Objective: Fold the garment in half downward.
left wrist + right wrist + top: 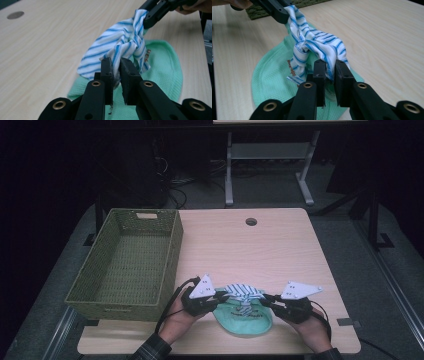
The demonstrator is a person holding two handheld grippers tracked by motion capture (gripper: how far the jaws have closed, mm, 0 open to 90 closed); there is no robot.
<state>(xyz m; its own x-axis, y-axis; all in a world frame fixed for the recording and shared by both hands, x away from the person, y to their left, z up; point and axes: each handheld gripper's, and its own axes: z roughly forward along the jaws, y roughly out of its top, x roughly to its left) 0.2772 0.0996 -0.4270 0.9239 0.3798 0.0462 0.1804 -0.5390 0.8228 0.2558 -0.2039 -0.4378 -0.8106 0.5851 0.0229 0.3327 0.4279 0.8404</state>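
Stretching between the two tools, one white cloth with blue stripes (243,292) hangs bunched just above one mint-green knitted cloth (243,319) that lies flat at the near edge of the pale wooden surface (280,245). The left hand-held gripper (223,296) pinches the striped cloth's left end with its jaws narrow on the fabric; the right hand-held gripper (265,299) pinches its right end the same way. One olive woven basket (129,265) sits to the left on the surface, well apart from both cloths.
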